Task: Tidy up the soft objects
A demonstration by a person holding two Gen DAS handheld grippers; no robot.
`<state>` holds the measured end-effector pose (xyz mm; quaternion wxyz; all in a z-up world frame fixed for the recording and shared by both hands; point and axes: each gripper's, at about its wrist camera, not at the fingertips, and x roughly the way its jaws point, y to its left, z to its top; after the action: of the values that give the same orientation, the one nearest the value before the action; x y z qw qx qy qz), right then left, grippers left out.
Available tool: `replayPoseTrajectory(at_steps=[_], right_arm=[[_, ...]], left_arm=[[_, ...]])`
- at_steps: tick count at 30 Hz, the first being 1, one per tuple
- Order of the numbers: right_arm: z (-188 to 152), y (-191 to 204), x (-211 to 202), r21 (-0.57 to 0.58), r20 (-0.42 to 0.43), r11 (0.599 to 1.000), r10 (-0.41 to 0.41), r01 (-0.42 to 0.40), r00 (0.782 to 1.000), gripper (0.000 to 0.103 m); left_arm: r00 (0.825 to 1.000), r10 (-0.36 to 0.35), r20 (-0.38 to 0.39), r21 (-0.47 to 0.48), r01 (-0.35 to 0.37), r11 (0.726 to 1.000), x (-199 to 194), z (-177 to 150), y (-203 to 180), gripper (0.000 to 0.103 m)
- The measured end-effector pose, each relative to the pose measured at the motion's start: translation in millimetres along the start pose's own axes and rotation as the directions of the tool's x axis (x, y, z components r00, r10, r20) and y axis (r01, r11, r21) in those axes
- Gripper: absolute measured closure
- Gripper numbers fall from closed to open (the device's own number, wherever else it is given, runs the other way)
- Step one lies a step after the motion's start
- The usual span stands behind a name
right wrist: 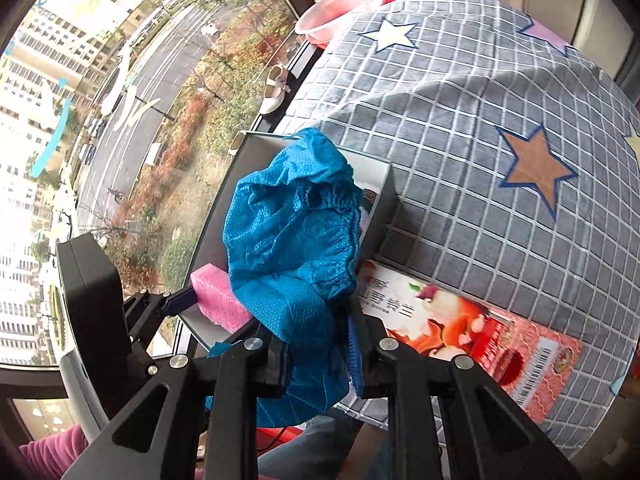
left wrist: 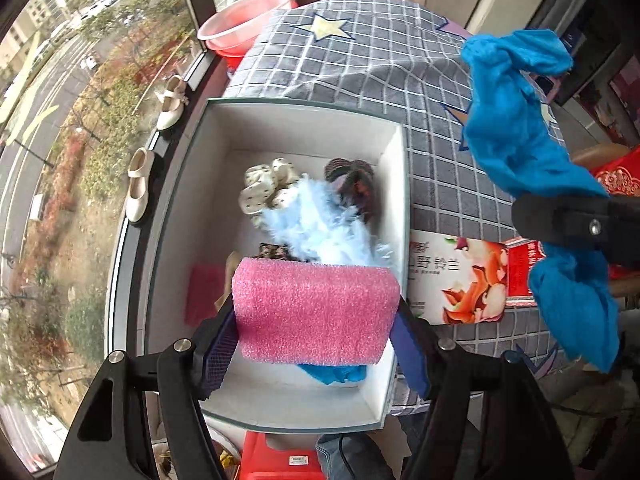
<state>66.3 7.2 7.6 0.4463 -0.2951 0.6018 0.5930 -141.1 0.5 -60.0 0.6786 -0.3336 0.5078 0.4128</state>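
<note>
much of the white box [left wrist: 224, 128] interior is hidden in the left wrist view by the pink foam block [left wrist: 316, 314], which is clamped between the blue pads of the left tongs [left wrist: 314, 344] and held over the near part of the box. its long axis runs crosswise, from one pad to the other. below it only a scrap of blue fabric [left wrist: 334, 374] is seen — the rest is covered. deeper in the box a spotted cream soft item [left wrist: 262, 190], a pale blue fluffy piece [left wrist: 320, 224] and a dark patterned item [left wrist: 352, 180] are bunched together; their shapes are hard to make out. a pink patch [left wrist: 206, 294] by the left wall is blurred.

in the right wrist view the blue shoe cover [right wrist: 288, 240] is pinched in the right tongs [right wrist: 318, 354], its crumpled body rising away from the camera with the elastic opening turned to the right. the box behind it is mostly blocked. a printed red carton [right wrist: 472, 336] lies flat on the checked, star-patterned worktop cloth [right wrist: 480, 120], just beside the box.
</note>
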Motion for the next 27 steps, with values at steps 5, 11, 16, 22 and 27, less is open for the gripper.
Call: replayPoseTrajectory(at_steps=[5, 11, 16, 22, 27], right_arm=[[17, 30, 19, -0.059, -0.026, 0.998, -0.029, 0.028, 0.999, 0.009], [21, 36, 27, -0.056, -0.048, 0.996, -0.066, 0.063, 0.997, 0.009], [21, 33, 34, -0.038, -0.082, 0.995, -0.090, 0.087, 0.993, 0.009], [18, 35, 34, -0.046, -0.088, 0.994, -0.104, 0.101, 0.991, 0.009], [18, 34, 35, -0.039, -0.093, 0.994, -0.105, 0.102, 0.990, 0.009]], left_arm=[[0.999, 0.044, -0.016, -0.101, -0.045, 0.994, 1, -11, 28, 0.025], [0.999, 0.001, -0.047, -0.160, -0.008, 0.987, 7, -21, 43, 0.025], [0.998, -0.001, -0.056, -0.168, -0.008, 0.986, 8, -23, 44, 0.025], [0.997, -0.006, -0.071, -0.171, -0.006, 0.985, 12, -23, 46, 0.025], [0.998, -0.001, -0.064, -0.182, -0.010, 0.983, 12, -23, 49, 0.024]])
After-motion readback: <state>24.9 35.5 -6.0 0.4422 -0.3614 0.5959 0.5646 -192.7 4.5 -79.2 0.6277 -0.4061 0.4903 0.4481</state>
